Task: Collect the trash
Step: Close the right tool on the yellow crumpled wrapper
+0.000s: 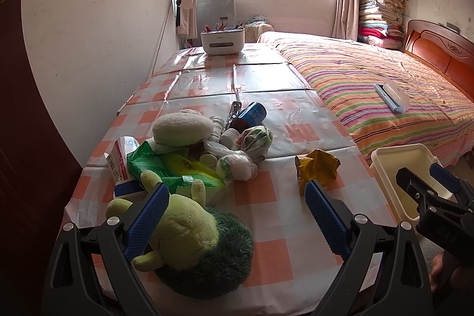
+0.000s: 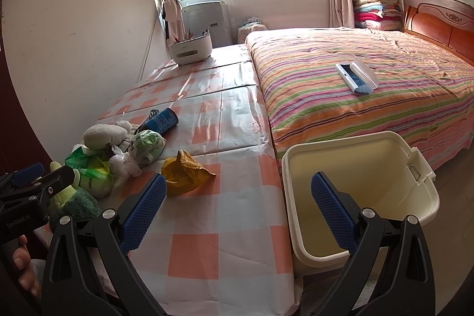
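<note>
The left gripper (image 1: 237, 215) hangs low over the near end of the desk (image 1: 266, 114), its jaws released and wide apart with nothing between them. Its left blue pad lies against a green stuffed toy (image 1: 195, 242) that rests on the checked cloth at the near left; whether the pad presses the toy or only overlaps it in view cannot be told.

The right gripper (image 2: 237, 215) is also released, jaws spread and empty. Its left pad hangs over the near right edge of the desk and its right pad over the open mouth of a cream bin (image 2: 408, 185), which stands on the floor just beside the desk's right edge, near the foot of the bed (image 2: 355, 85). The bin looks empty inside.

A crumpled yellow wrapper (image 2: 185, 173) lies alone on the cloth, between the clutter and the bin, just beyond the right gripper's left pad. To its left sits a heap: a knotted white plastic bag (image 1: 240, 166), a green-patterned bag (image 1: 254, 141), a green packet (image 1: 166, 165), a red and white carton (image 1: 118, 159), a pale plush toy (image 1: 180, 125), small white bottles (image 1: 229, 136) and a blue can (image 1: 251, 113) lying on its side.

At the far end of the desk stands a white box (image 1: 222, 42) with pens in it. A white and blue case (image 2: 357, 79) lies on the striped bedcover.
</note>
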